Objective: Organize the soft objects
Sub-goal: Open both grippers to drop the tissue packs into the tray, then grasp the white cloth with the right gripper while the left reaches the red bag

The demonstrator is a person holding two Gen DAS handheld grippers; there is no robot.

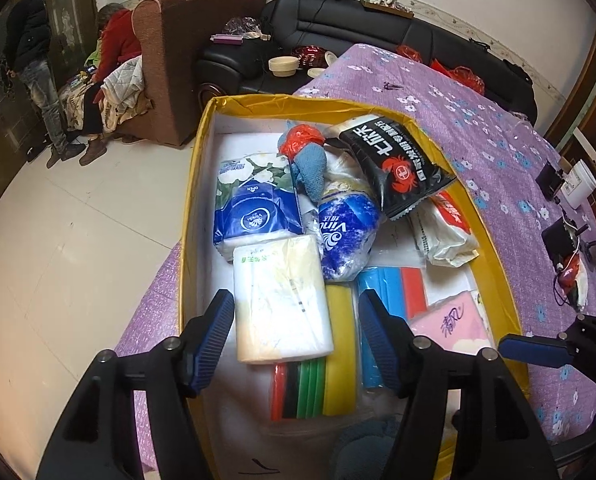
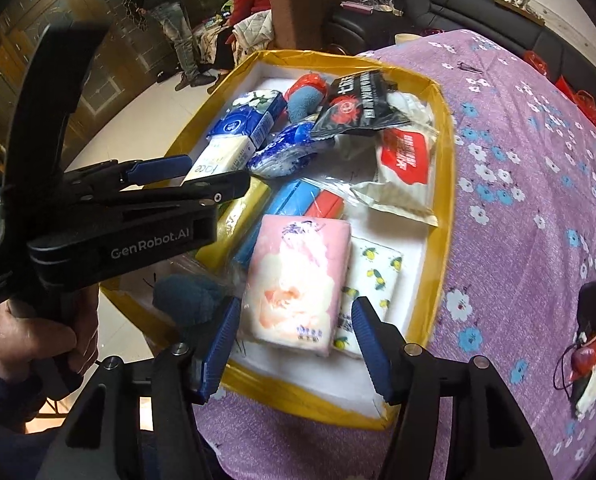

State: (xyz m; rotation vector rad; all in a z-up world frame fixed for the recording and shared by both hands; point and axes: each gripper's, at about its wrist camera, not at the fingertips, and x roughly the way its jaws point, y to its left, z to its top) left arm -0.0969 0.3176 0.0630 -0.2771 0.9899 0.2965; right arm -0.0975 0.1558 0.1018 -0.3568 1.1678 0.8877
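Note:
A yellow-rimmed box sits on a purple flowered cloth and holds several soft packs. My left gripper hovers open over a white and pale yellow tissue pack; its pads stand clear of the pack's sides. Beside that pack lie a yellow sponge and blue and red sponges. My right gripper is open around the near end of a pink tissue pack, its pads not pressing. A lemon-print pack lies to the right of the pink one. The left gripper shows side-on at the left.
Further back in the box lie blue tissue packs, a blue plush toy, a black snack bag and a red and white pack. Cables and small devices sit on the cloth at the right. People and sofas are beyond.

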